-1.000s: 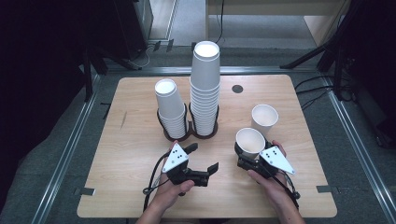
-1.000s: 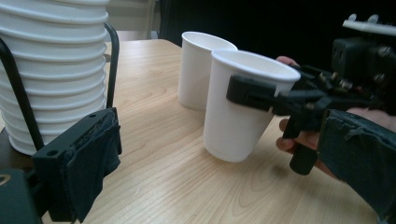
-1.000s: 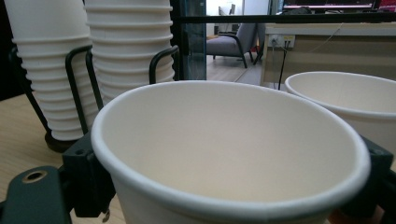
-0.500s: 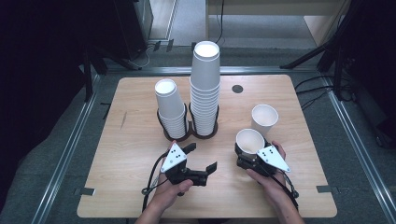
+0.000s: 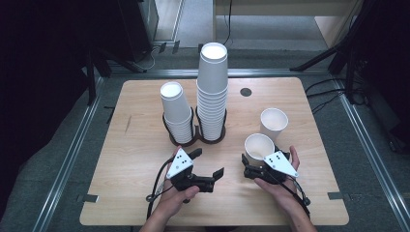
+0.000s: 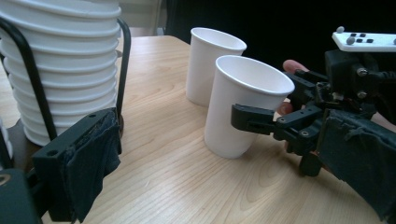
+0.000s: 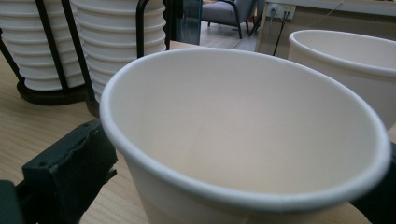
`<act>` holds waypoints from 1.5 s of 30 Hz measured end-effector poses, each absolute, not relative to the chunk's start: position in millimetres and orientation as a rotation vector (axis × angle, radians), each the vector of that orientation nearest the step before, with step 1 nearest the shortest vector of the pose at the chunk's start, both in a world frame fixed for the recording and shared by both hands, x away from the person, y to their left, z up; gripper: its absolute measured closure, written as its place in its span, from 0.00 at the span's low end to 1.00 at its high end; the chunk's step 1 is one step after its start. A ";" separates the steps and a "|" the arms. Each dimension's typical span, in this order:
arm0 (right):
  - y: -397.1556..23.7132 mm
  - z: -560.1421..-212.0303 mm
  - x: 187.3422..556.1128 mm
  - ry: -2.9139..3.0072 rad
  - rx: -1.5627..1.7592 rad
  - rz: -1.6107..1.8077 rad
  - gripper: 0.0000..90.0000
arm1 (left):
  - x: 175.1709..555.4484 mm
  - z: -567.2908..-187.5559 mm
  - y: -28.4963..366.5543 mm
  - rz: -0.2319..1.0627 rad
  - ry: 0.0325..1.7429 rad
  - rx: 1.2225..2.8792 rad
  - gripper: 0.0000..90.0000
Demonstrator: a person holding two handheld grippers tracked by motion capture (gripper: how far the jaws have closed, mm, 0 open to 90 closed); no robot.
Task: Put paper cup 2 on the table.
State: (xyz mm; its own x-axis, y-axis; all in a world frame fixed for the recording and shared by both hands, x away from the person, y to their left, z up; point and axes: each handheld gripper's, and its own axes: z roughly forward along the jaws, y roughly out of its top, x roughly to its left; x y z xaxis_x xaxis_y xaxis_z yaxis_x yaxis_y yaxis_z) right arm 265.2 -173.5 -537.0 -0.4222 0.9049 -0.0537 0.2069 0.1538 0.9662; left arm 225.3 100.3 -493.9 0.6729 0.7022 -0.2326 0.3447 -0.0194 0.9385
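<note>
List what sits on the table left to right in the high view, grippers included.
Short cup stack → left gripper → tall cup stack → near cup → far cup. Right gripper overlaps the near cup, so I left it unplaced.

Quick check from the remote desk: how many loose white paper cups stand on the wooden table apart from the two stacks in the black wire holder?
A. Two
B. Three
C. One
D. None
A: the near white paper cup stands by the right gripper, and the second white paper cup stands just behind it, both upright.
</note>
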 end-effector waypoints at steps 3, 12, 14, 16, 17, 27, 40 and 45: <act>-178.9 -535.7 261.3 1.760 1.083 1.311 0.00 | 224.7 -495.7 103.1 0.368 0.887 1.629 0.00; -200.7 -535.6 247.8 1.772 1.086 1.280 0.00 | 225.4 -505.9 120.3 0.421 0.962 1.630 0.00; -205.9 -534.1 244.5 1.766 1.080 1.279 0.00 | 225.1 -507.9 124.5 0.428 0.980 1.628 0.00; -211.3 -532.9 241.9 1.756 1.084 1.277 0.00 | 224.0 -510.3 128.7 0.438 0.999 1.621 0.00; -214.2 -532.7 240.6 1.754 1.084 1.275 0.00 | 223.2 -511.6 131.5 0.445 1.006 1.626 0.00; -250.5 -531.5 229.8 1.710 1.125 1.241 0.00 | 209.5 -522.7 175.5 0.515 1.123 1.595 0.00; -304.0 -534.4 221.1 1.563 1.281 1.170 0.00 | 184.2 -526.1 244.1 0.622 1.239 1.544 0.00; -321.9 -534.9 216.8 1.523 1.315 1.137 0.00 | 178.3 -530.8 265.5 0.642 1.289 1.526 0.00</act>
